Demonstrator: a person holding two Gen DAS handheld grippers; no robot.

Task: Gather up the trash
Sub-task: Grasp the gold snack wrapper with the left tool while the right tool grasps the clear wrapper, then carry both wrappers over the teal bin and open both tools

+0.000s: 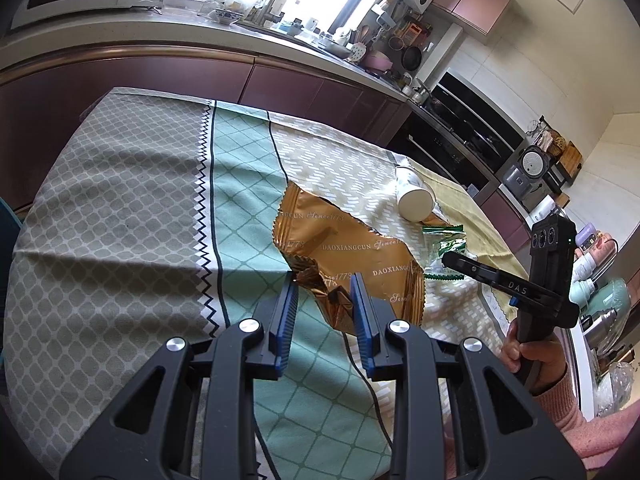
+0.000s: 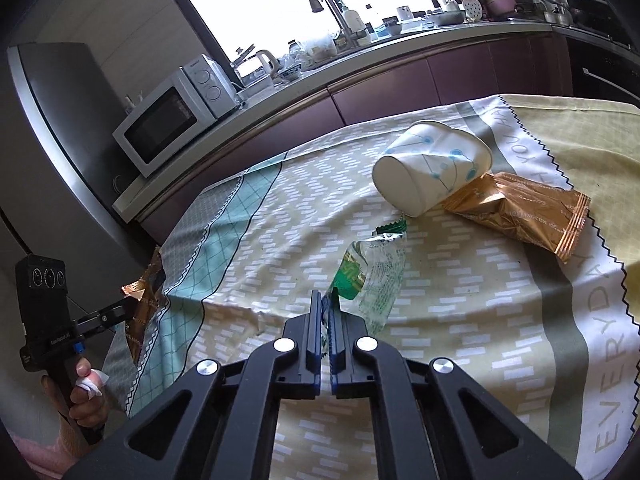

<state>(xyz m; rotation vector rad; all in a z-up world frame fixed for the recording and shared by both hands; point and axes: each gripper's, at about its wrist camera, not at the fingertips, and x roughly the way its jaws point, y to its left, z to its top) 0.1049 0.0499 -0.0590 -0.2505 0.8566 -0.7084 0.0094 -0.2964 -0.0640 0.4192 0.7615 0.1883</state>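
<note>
Trash, gold: large crinkled gold foil snack wrapper (image 1: 348, 256), one end over the near edge of the patterned tablecloth (image 1: 120, 200).
Left gripper (image 1: 324, 284): blue pads partly apart, clamped on the wrapper's crumpled corner.
Trash, green: clear plastic wrapper with green print (image 2: 372, 276), mid-table.
Right gripper (image 2: 329, 300): pads closed almost together on this wrapper's near end.
Trash, cup: white paper cup with blue dots (image 2: 432, 168) lying on its side toward the far edge.
Trash, second gold foil wrapper (image 2: 520, 212): just beside the cup, apparently touching it.
Hands: left hand (image 2: 86, 396), right hand (image 1: 532, 356), each around a black handle.
</note>
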